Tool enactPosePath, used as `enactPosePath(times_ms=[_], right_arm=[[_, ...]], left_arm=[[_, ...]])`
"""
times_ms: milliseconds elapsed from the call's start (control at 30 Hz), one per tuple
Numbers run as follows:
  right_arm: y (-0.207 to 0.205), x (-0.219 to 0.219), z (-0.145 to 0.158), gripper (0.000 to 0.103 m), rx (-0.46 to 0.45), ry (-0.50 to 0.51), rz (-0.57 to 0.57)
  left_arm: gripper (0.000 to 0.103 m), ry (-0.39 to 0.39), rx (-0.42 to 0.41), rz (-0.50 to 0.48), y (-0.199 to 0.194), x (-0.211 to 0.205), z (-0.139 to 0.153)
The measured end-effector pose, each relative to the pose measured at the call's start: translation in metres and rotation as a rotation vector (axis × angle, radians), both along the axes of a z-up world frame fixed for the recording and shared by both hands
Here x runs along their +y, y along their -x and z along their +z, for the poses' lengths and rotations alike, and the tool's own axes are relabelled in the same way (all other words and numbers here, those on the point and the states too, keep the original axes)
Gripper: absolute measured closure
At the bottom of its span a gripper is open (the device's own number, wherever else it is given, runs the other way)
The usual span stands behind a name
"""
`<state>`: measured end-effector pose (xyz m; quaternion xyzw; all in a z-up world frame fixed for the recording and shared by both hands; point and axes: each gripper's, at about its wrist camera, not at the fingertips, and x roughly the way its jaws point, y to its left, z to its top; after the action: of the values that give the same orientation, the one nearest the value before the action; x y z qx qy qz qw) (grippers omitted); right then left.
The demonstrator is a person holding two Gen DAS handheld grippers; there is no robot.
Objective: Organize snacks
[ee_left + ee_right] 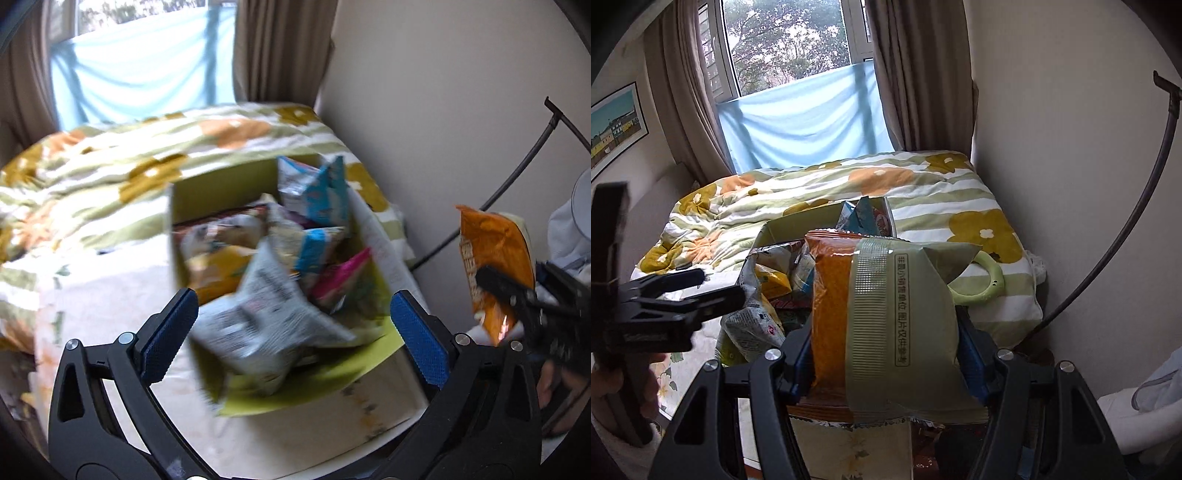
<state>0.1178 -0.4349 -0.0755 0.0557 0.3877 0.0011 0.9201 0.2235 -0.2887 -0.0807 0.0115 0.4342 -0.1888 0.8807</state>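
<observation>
Nearest the right wrist camera, the right gripper [884,354] was clamped on an orange snack bag [831,314], its blue-padded fingers pressed against both sides of the pack, which stood upright and filled the middle of that view; from the left wrist view the same bag hung off to the right of the box [384,350], not yet inside it. The left gripper [293,332] held nothing, its fingers [171,332] spread wide apart just above the box's near edge. Beyond them the green-lined box sat on the bed [110,177], already crowded with packets: a grey-white bag [269,314] on top at the front, blue ones [317,192] and a pink one [343,273] behind. Judging by that pile, most of the sorting looked done, with the orange bag left to place. No other loose snacks showed on the flowered quilt [923,192] farther back.
</observation>
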Motion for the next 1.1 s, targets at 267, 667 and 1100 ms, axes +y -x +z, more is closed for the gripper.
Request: enactPosePath(times_ms=[267,667,1100], right_arm=[[-0.025,0.02,-0.003,0.042,0.018,-0.031,0.083],[-0.084,0.042,-0.027,0.03,0.08,-0.064,0.176],[-0.012,0.074,-0.02,0.011,0.085,0.049,0.107]], left_arm=[[0.0,0.022,-0.05,0.124,0.019,0.055,0.011],[0.0,-0.021,-0.076,0.288,0.043,0.096,0.015],[0.0,-0.045,-0.067,0.258,0.077,0.132,0.011]])
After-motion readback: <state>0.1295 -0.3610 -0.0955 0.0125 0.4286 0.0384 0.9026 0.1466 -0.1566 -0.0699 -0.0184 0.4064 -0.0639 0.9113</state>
